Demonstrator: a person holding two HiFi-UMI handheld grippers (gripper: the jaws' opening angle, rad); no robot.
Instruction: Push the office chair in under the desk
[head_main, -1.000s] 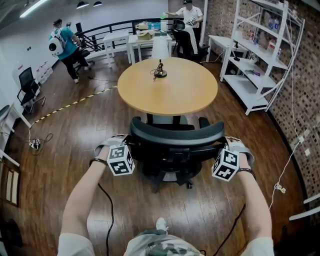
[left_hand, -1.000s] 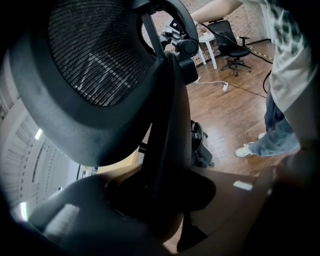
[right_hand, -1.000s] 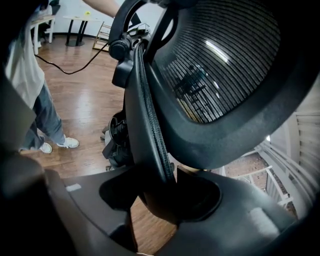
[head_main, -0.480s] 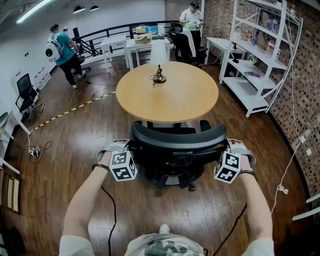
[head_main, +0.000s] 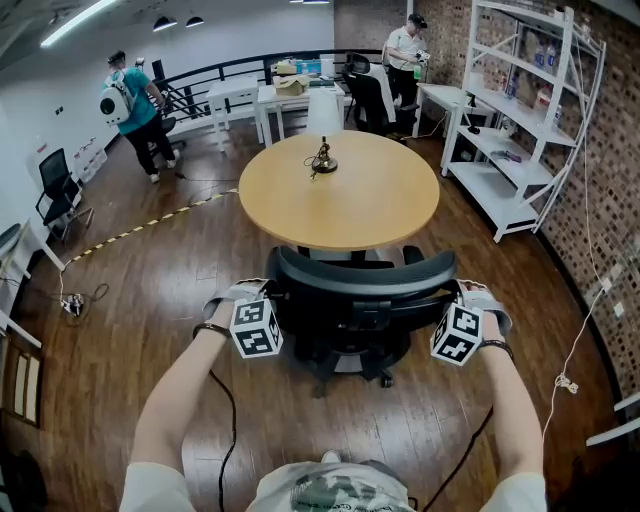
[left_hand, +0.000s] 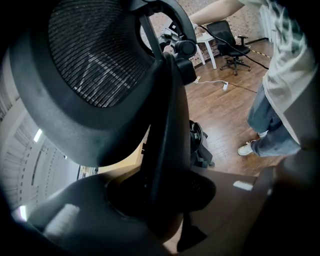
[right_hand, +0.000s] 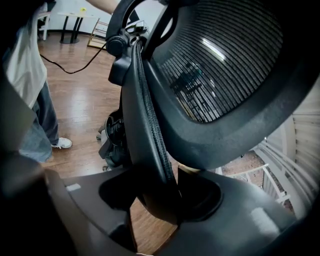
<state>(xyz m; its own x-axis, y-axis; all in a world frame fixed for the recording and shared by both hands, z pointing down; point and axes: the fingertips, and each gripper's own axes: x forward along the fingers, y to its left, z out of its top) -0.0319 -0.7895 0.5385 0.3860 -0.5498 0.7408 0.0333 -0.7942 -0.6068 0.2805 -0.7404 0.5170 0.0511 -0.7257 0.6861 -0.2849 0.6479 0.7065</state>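
Against the near rim of the round desk (head_main: 340, 190), the office chair (head_main: 355, 290) is sitting slightly closer than a second ago, its backrest nearly meeting the tabletop edge. Both the left gripper (head_main: 268, 298) and the right gripper (head_main: 452, 300) are clamping a side edge of that backrest. The backrest and tabletop are hiding the seat, and only part of the wheeled base is showing. White shelving (head_main: 520, 150) is standing to the right, well apart, and two people are standing at the far tables.
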